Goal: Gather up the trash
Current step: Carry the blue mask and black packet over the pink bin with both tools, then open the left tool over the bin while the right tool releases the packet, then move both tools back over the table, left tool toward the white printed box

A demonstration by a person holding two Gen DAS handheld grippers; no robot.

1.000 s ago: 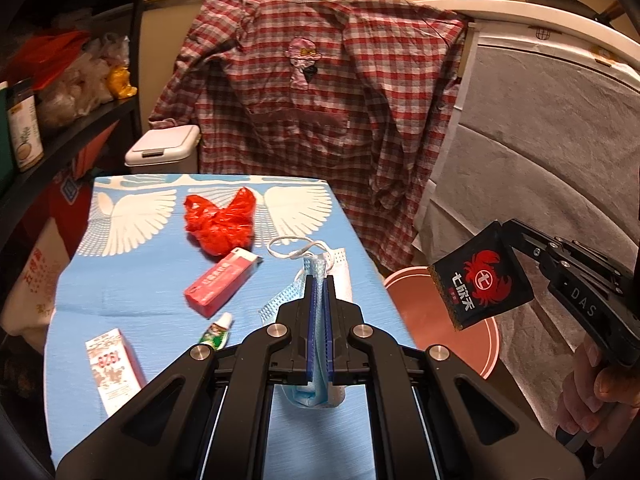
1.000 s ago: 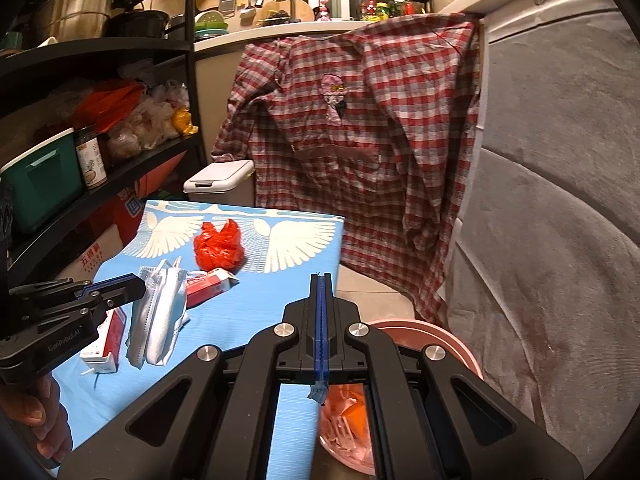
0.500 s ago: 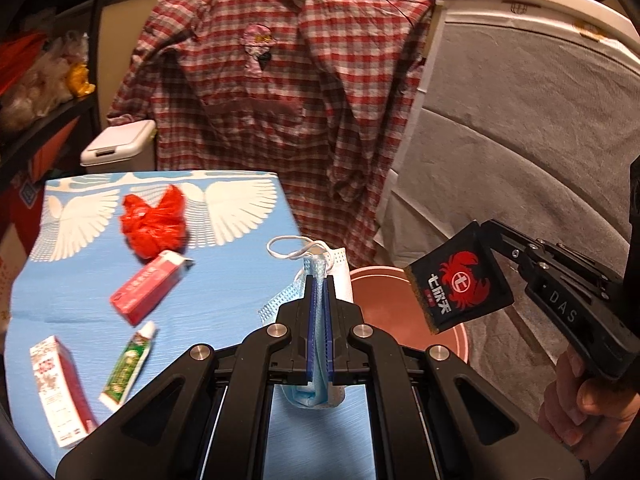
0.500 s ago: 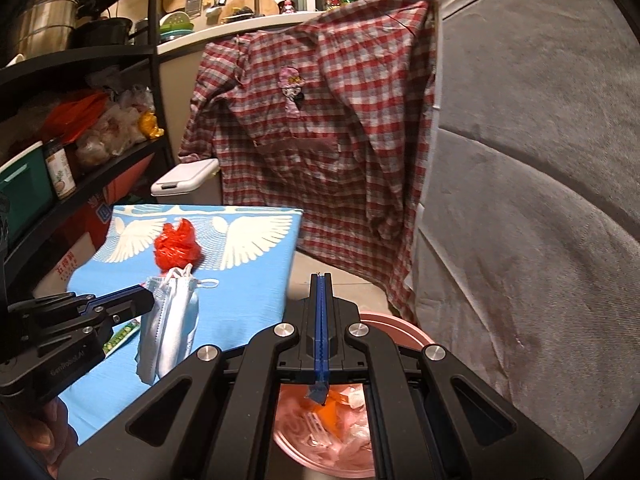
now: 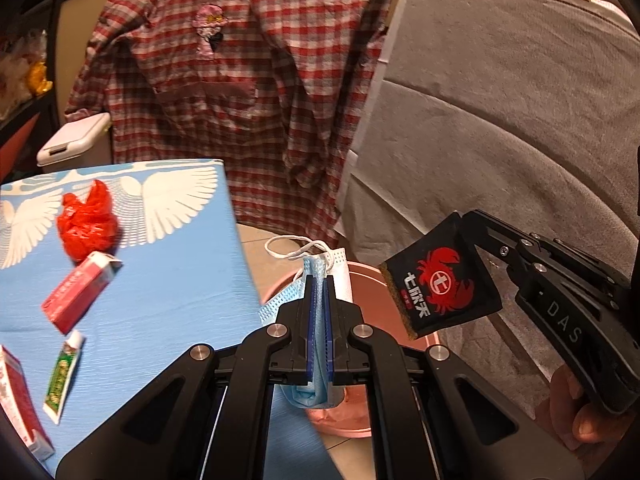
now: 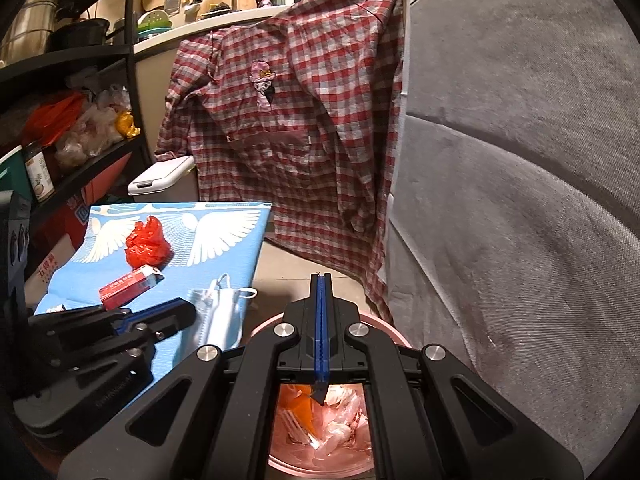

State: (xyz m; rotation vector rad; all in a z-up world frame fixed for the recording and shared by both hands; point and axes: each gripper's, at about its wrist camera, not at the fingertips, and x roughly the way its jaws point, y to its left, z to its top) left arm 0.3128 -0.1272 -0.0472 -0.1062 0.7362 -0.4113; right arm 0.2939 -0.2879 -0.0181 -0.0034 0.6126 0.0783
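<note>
Left gripper [image 5: 318, 280]: jaws pressed together on a blue face mask [image 5: 316, 392], held at the table's right edge, over the near rim of the pink bin [image 5: 368, 280].
Right gripper [image 6: 321, 280]: jaws clamped on a black crab-printed packet [image 5: 440, 284], above the bin.
Bin contents: crumpled wrappers [image 6: 340, 416].
Blue table [image 5: 172, 280]: red plastic bag [image 5: 86, 228], red box [image 5: 80, 292], small green tube [image 5: 64, 376].

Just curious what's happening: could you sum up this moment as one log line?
left claw: shut on face mask | right claw: shut on black packet | both above pink bin
</note>
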